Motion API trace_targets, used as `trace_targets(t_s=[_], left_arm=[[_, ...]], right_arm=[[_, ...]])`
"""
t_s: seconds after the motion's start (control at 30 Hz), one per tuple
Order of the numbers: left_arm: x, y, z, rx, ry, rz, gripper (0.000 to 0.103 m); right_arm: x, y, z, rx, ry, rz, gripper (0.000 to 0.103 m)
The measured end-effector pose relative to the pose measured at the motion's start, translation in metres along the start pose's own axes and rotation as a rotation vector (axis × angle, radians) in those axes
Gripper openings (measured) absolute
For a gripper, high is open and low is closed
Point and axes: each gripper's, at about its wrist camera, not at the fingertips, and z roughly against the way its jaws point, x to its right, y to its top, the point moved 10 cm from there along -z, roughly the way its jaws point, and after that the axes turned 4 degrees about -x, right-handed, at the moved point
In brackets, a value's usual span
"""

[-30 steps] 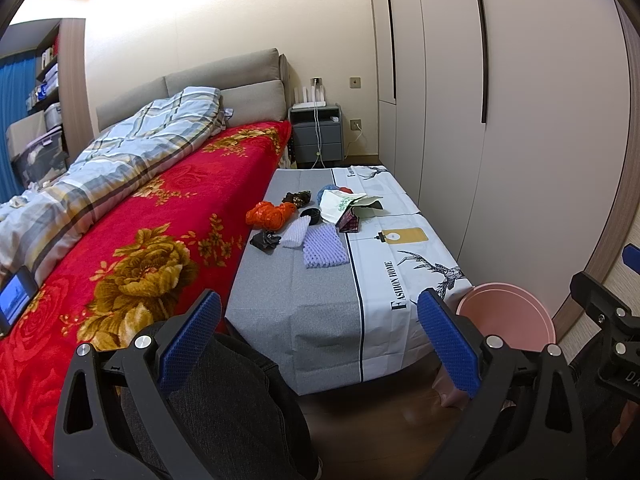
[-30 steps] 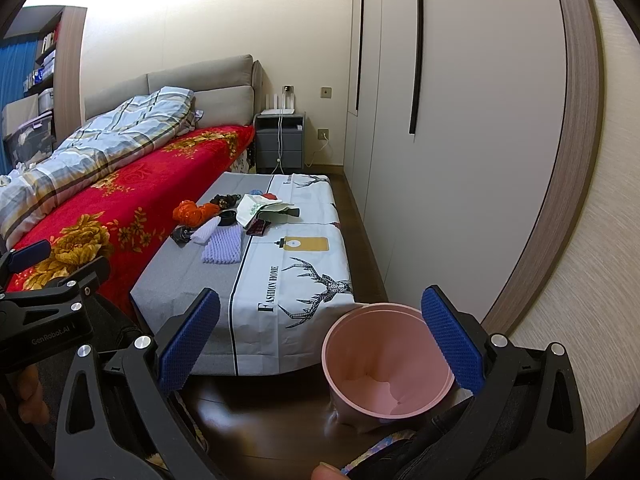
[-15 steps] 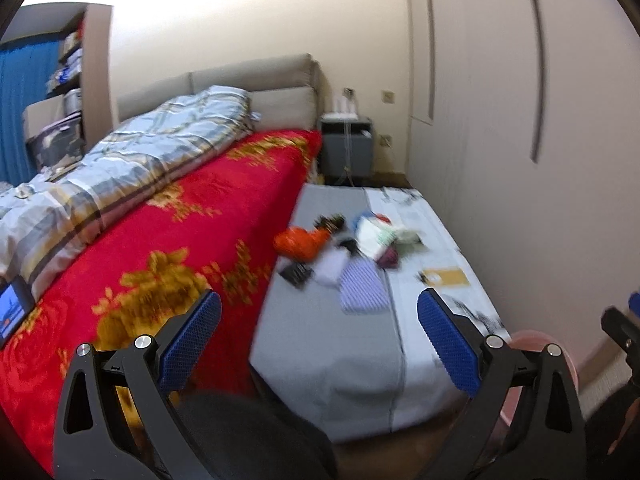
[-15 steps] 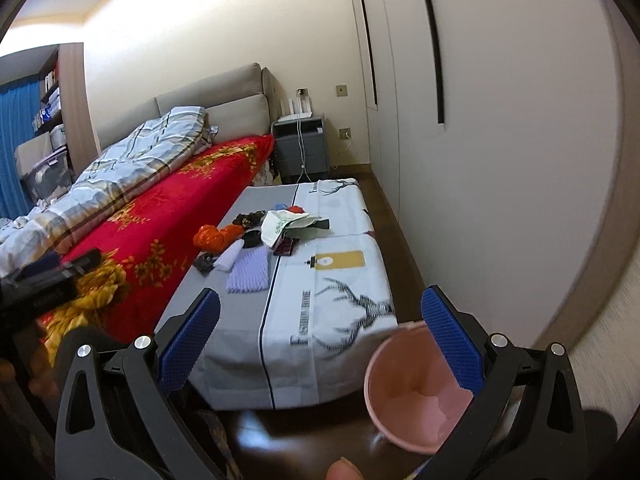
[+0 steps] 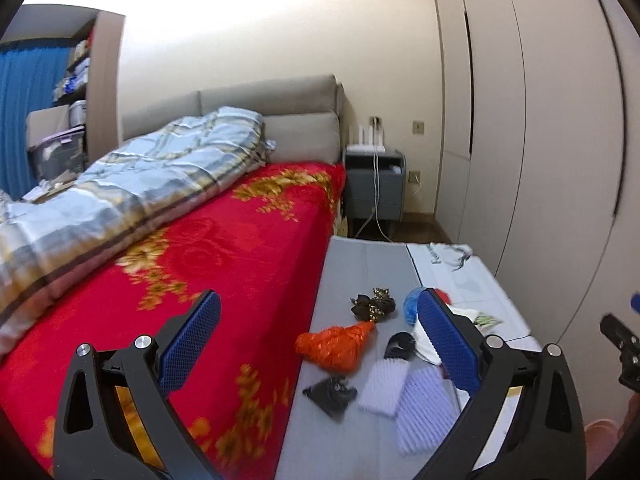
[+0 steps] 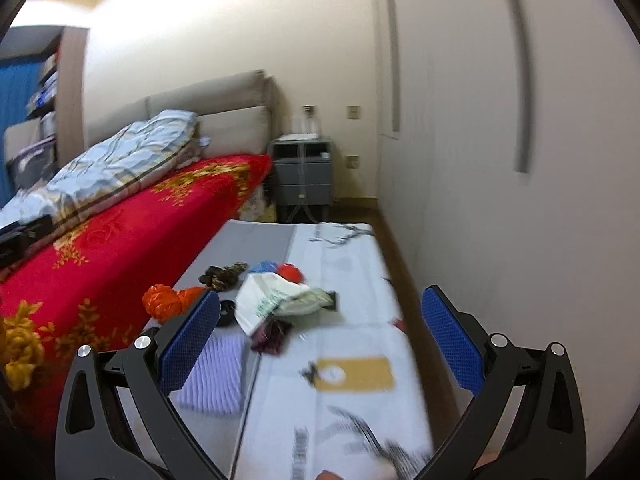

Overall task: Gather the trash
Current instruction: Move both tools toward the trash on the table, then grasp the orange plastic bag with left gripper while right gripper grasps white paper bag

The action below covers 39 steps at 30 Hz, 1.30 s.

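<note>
Over the low cloth-covered table (image 5: 352,444), left gripper (image 5: 319,337) has its jaws spread wide, nothing between the blue pads (image 5: 191,344). Right gripper (image 6: 320,334) likewise spread apart and empty, above the table's white printed half (image 6: 352,412).

Trash sits in a loose cluster mid-table:
- orange crumpled bag (image 5: 338,345), nearest the bed edge
- small black wrapper (image 5: 330,392) just in front of it
- two pale ribbed foam pieces (image 5: 404,396) side by side, touching
- dark brown patterned wad (image 5: 374,306) behind the orange bag
- blue item (image 6: 262,267) and red item (image 6: 291,271) beside each other at the back
- crumpled white/green paper (image 6: 276,298) in the middle, dark maroon wrapper (image 6: 272,336) just in front of it

Red floral bed (image 5: 224,264) runs along the table's left side, touching it. Grey nightstand (image 5: 376,184) against the far wall. Right-wrist view is motion-blurred, so small items are hard to identify.
</note>
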Motion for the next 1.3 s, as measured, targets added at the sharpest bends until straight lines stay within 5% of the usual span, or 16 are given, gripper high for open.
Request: trace_targets(t_s=[0.27, 0.63, 0.67, 0.8, 0.9, 1.3], left_arm=[[0.019, -0.048, -0.127, -0.108, -0.054, -0.071, 0.095], [0.012, -0.104, -0.226, -0.299, -0.045, 0.022, 0.095], [0.008, -0.113, -0.233, -0.327, -0.040, 0.044, 0.086], [0.009, -0.113, -0.233, -0.291, -0.067, 0.082, 0.060], [0.011, -0.108, -0.231, -0.267, -0.063, 0.061, 0.053], [0.003, -0.071, -0.218, -0.166, -0.060, 0.120, 0.051]], right_arm=[[-0.032, -0.014, -0.119, -0.088, 0.026, 0.082, 0.099], [-0.049, -0.033, -0.187, -0.127, 0.042, 0.104, 0.099], [-0.051, -0.034, -0.188, -0.124, 0.044, 0.117, 0.099], [-0.050, -0.039, -0.194, -0.113, 0.034, 0.150, 0.099], [-0.042, -0.041, -0.200, -0.118, 0.035, 0.122, 0.099], [-0.044, -0.053, -0.248, -0.234, 0.146, 0.012, 0.090]])
